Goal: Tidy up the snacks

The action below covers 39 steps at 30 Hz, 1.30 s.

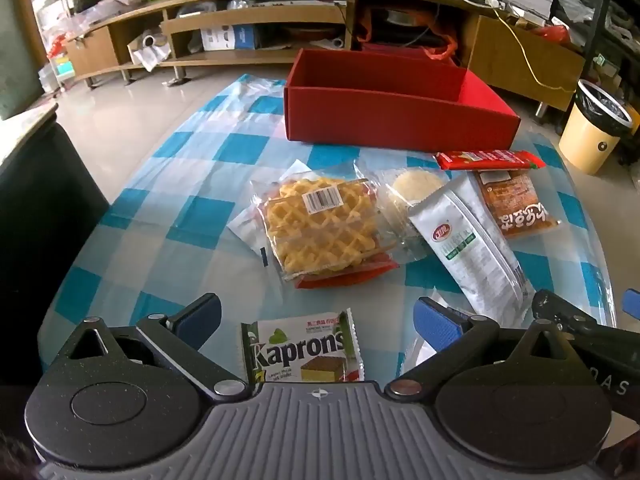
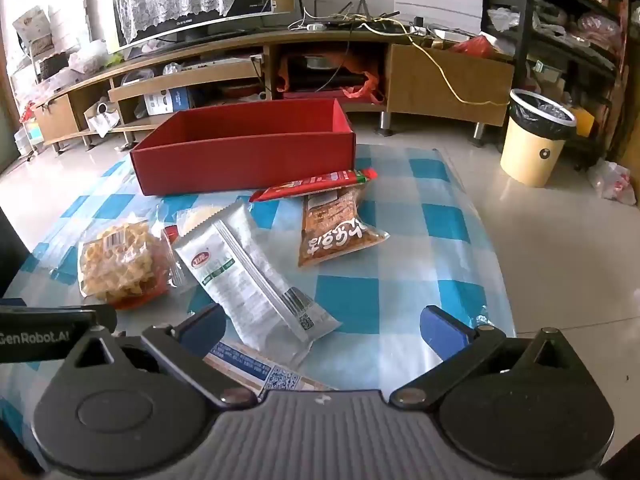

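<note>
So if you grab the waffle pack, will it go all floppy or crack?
The waffle pack probably stays fairly stiff, since thick waffles fill it. Its clear shiny wrapper may slip between the pads. Squeezed hard, the waffles could crumble; they look dry and holey.

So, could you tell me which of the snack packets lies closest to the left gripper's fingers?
The Kaprons wafer packet. It lies right between the open left gripper fingers, alone at the near table edge, while the waffle pack and the others lie farther off toward the red box.
</note>
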### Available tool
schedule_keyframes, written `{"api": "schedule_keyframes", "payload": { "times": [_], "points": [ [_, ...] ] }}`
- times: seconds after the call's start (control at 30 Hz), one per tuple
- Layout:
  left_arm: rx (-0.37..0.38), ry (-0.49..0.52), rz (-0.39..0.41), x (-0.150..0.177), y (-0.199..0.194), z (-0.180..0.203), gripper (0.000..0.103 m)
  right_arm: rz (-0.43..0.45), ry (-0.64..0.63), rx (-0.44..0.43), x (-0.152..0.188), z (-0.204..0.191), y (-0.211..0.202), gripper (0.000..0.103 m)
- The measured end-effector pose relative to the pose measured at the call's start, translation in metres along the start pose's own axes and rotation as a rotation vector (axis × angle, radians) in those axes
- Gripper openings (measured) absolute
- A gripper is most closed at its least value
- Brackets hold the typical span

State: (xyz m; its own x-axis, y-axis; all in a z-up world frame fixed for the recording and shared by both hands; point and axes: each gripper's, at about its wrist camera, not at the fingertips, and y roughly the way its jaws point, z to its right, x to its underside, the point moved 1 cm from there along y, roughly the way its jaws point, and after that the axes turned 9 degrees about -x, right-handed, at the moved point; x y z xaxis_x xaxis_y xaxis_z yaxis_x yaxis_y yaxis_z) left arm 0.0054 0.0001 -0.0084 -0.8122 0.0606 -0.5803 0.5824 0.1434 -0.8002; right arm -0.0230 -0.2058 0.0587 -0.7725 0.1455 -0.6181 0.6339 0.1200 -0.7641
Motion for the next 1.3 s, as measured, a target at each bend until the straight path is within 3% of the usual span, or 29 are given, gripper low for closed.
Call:
{"api": "schedule_keyframes", "payload": {
  "times": [1.3],
  "points": [
    [-0.005,0.006,-0.036,0.0077,0.0035,-0.0025,0.103,-0.019,-0.029,-0.011,0.0055,-0.0029,0.0003,0.102]
  ]
}}
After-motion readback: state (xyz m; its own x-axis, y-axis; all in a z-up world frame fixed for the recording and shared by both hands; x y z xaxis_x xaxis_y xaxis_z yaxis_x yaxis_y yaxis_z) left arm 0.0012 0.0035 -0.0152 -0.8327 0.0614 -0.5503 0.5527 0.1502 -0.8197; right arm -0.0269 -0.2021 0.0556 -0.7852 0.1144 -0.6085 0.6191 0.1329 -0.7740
